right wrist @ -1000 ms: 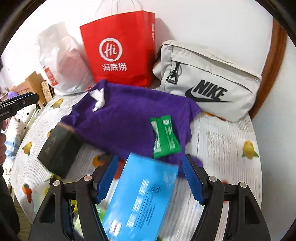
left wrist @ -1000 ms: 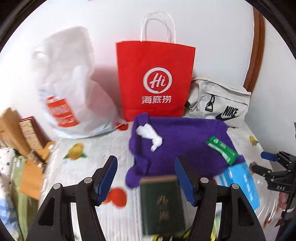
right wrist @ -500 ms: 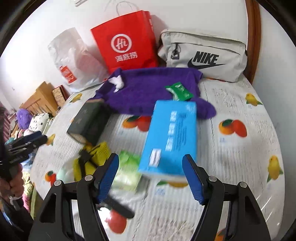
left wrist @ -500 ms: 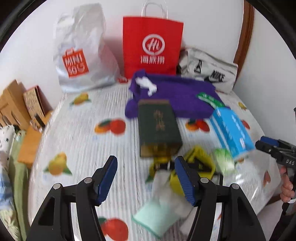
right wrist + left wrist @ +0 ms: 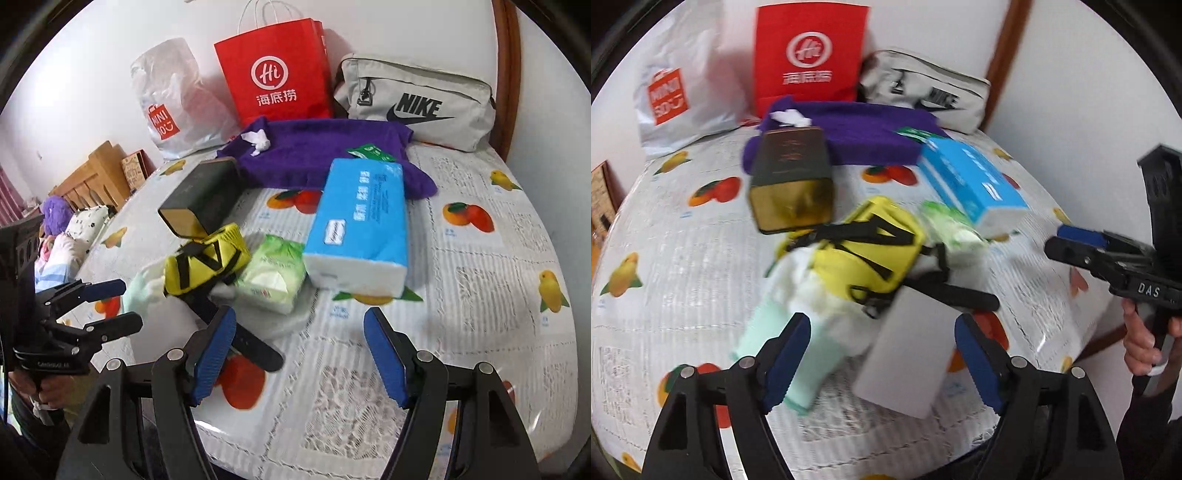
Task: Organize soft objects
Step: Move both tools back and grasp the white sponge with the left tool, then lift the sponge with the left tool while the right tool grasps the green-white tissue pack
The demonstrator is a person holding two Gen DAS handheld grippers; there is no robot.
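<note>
A purple towel (image 5: 864,136) lies at the back of the table, with a crumpled white tissue (image 5: 256,140) and a small green packet (image 5: 369,151) on it. In front lie a dark green box (image 5: 790,181), a blue tissue pack (image 5: 362,229), a green tissue pack (image 5: 273,273) and a yellow pouch (image 5: 871,251) with black straps. My left gripper (image 5: 879,332) hangs above a mint cloth (image 5: 783,350) and a white box (image 5: 905,354); its jaws are opening and grip nothing. My right gripper (image 5: 299,321) stands open over bare tablecloth, short of the tissue packs.
Against the back wall stand a white plastic bag (image 5: 173,99), a red paper bag (image 5: 277,74) and a grey Nike bag (image 5: 417,103). Wooden furniture (image 5: 96,177) and bedding lie beyond the table's left edge. A hand holds each gripper at the front edge.
Both grippers have drawn back from the purple towel toward the table's front and sunk lower. The yellow pouch, tissue packs and white box came into view. The left jaws stand wider.
</note>
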